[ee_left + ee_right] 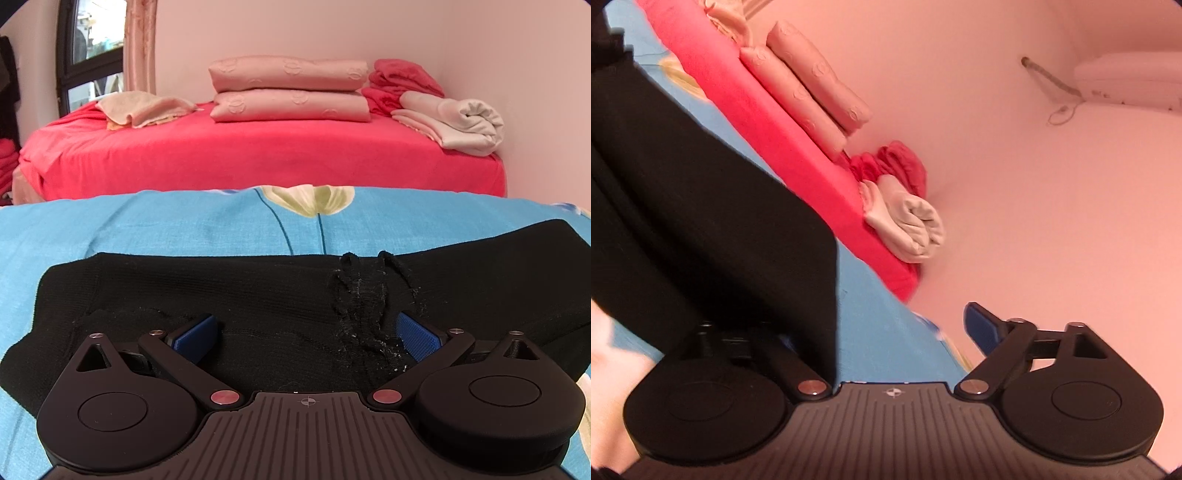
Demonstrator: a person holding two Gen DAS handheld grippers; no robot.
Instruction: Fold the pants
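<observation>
Across the near half of the left wrist view: a blue floral sheet (147, 221), flat and smooth. Beyond it, further off, a red bed (258, 155) with stacked pink pillows (290, 92), a beige towel (144, 107) to the left and a rolled cream blanket (458, 122) at the far right.

On the blue sheet, black pants (221, 288), spread left to right, waistband side near, with a frayed drawstring (354, 295) lying right of centre. Look to be already doubled leg over leg, though hard to confirm on such dark cloth.

Low over the near edge of the pants, the left gripper (308, 334), blue pads (195, 334) set wide apart, nothing between them, resting on or just above the fabric; cannot tell which.

In the right wrist view, tilted steeply toward the wall, the right gripper (849, 332) with only one blue pad (982, 328) showing, standing free in the air; the other finger hidden behind a hanging fold of the pants (720, 206). Spread looks wide, so probably no pinch, yet cannot tell for sure with one finger covered.

Likely step: a fold in progress or just being set up, right end of the garment raised. Next move calls for closing the left fingers on the near hem, securing the right end, then carrying both across evenly without dragging the drawstring.
</observation>
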